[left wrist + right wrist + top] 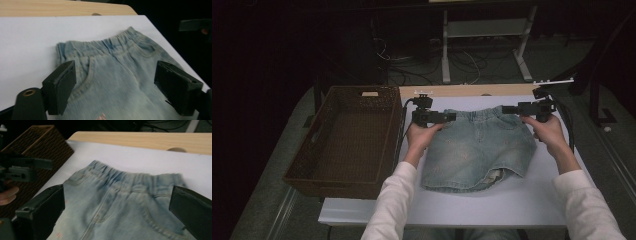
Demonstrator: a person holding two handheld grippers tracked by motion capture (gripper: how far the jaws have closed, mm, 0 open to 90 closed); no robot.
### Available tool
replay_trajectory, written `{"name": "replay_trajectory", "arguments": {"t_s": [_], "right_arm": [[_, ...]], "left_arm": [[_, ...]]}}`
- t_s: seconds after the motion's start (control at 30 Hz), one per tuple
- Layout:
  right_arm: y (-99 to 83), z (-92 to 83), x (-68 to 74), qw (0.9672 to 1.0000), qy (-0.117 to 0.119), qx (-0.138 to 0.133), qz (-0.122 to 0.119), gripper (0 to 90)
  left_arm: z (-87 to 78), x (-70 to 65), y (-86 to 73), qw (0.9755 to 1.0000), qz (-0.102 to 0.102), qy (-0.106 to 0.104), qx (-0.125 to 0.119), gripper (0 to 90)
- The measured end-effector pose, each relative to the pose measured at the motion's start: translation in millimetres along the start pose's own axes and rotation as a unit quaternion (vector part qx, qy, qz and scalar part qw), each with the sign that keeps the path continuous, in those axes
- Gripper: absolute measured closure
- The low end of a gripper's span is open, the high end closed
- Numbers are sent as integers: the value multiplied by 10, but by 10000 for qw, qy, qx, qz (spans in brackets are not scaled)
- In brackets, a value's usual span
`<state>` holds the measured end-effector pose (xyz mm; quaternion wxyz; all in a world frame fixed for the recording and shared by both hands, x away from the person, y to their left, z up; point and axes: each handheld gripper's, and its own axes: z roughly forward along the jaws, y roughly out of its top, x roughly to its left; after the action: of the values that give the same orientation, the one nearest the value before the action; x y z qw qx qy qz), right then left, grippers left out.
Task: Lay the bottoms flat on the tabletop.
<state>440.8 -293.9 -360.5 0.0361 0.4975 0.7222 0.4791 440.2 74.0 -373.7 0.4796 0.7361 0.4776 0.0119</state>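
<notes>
A small light-blue denim garment (477,147) lies flat on the white table (462,205), its elastic waistband on the far side and its hem toward me. My left gripper (452,116) hovers over the waistband's left corner, its jaws open above the left pocket (87,75). My right gripper (505,109) hovers over the right corner, also open, pointing at the left one. In the left gripper view the jaws of the left gripper (116,83) straddle the denim without touching it. In the right gripper view the right gripper (118,207) likewise frames the waistband (130,178).
A brown wicker basket (307,150) stands empty against the table's left edge, close to my left hand. A wooden strip (462,91) runs along the far edge. Beyond it, cables and a metal stand (447,55) are on the dark floor.
</notes>
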Motion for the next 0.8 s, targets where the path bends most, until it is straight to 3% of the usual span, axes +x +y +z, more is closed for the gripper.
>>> {"name": "replay_trajectory", "arguments": {"t_s": [0.23,0.37,0.5,0.8], "right_arm": [[-169,8,210,9995,274,73,-150,0],[-236,-57,323,9989,389,25,-250,0],[-315,-126,408,9985,440,-45,-316,0],[-519,-194,511,9977,500,70,-460,0]], "left_arm": [[-155,-99,-158,9994,68,-116,316,3],[-270,-166,-293,9993,99,-153,336,0],[-318,-200,-454,9989,153,-54,433,0],[-407,-106,-772,9979,10,153,637,0]]}}
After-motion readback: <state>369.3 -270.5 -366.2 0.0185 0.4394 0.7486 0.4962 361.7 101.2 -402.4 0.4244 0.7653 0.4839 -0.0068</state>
